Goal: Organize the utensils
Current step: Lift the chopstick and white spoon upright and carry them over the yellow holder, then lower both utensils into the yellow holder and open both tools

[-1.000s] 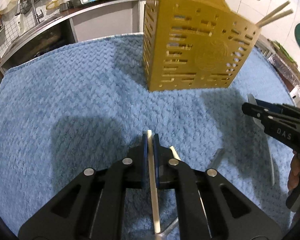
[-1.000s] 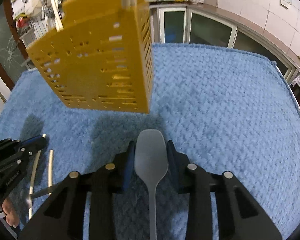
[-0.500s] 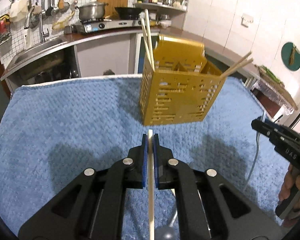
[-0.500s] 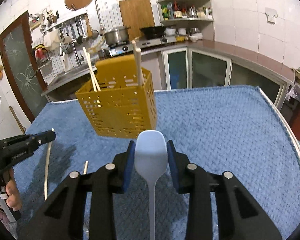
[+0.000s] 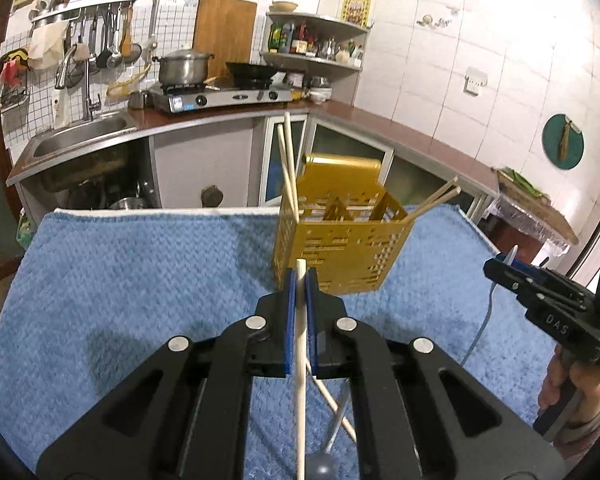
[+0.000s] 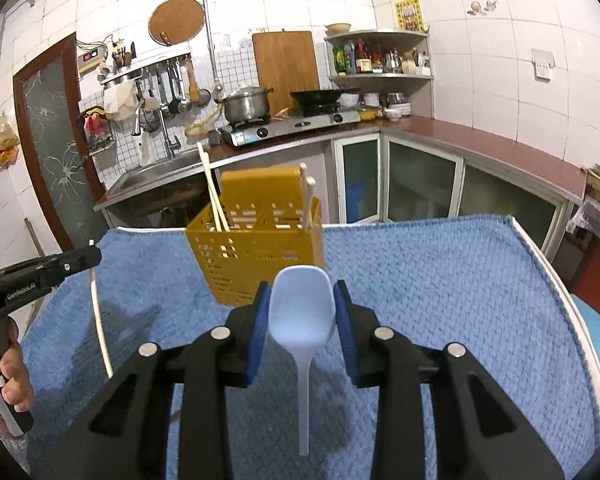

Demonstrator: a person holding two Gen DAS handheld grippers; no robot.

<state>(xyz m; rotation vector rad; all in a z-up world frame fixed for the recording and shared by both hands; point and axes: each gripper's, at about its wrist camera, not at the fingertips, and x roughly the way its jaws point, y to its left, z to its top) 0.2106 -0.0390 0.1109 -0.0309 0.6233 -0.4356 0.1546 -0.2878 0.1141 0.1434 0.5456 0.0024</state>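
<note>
On the blue knitted towel point(image 5: 140, 288) that covers the table stands the mustard-yellow slotted plastic utensil caddy point(image 5: 340, 248), towards the far middle of the cloth, upright and divided into compartments. Two pairs of pale wooden chopsticks lean out of it: in the left wrist view one pair point(image 5: 288, 168) rises from its left corner and another point(image 5: 436, 200) slants out over its right side.

Near the camera in the left wrist view, the left gripper point(image 5: 300, 280) has its blue pads pinched tight on a single pale wooden chopstick point(image 5: 300, 380), which runs lengthwise between the jaws and pokes a little past their tips, raised above the towel in front of the caddy. Below it on the cloth lie another loose chopstick point(image 5: 332, 404) and a grey metal utensil with a round end point(image 5: 320, 464), crossing each other.

To the right, the right gripper point(image 6: 301, 304) clasps the bowl of a pale blue plastic spoon point(image 6: 302, 312) at a moderate width, one pad on each edge, with the handle trailing back beneath the gripper. It too hangs clear of the towel, just near of the caddy.

Beyond the table a kitchen counter carries a steel pot point(image 5: 184, 68) on a gas stove point(image 5: 220, 96).
</note>
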